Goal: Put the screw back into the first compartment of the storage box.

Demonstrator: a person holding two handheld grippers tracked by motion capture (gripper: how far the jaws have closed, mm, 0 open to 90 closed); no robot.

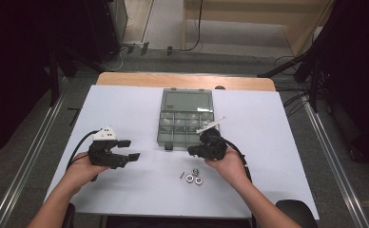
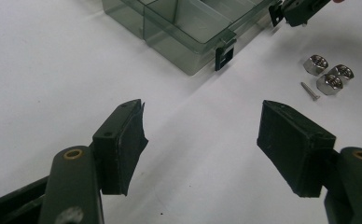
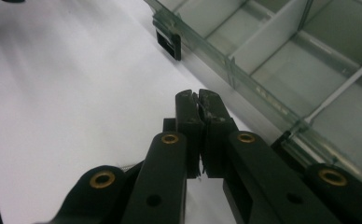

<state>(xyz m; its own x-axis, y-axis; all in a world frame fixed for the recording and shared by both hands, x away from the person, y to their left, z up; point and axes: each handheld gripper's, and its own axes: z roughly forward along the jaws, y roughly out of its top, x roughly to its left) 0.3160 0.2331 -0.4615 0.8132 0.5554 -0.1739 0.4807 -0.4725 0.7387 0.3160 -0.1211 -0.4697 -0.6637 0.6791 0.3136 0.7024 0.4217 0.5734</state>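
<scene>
Here the right claw (image 1: 192, 151), jaws together, sits beside the compartment box (image 1: 185, 118); left claw (image 1: 129, 149) apart.

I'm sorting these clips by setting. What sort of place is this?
Probably a lab or workshop recording bay: a table under a white sheet, black curtains at the sides, cables on the floor, and a clear compartment box with nuts.

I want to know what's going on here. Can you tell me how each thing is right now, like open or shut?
Compartment box: lid open, laid flat behind it; the compartments I can see look empty.
Left gripper: open, holding nothing.
Right gripper: shut, nothing seen between its jaws, beside the box's front wall.
Nuts: three, loose on the table.
Screw: lying flat beside the nuts.
</scene>
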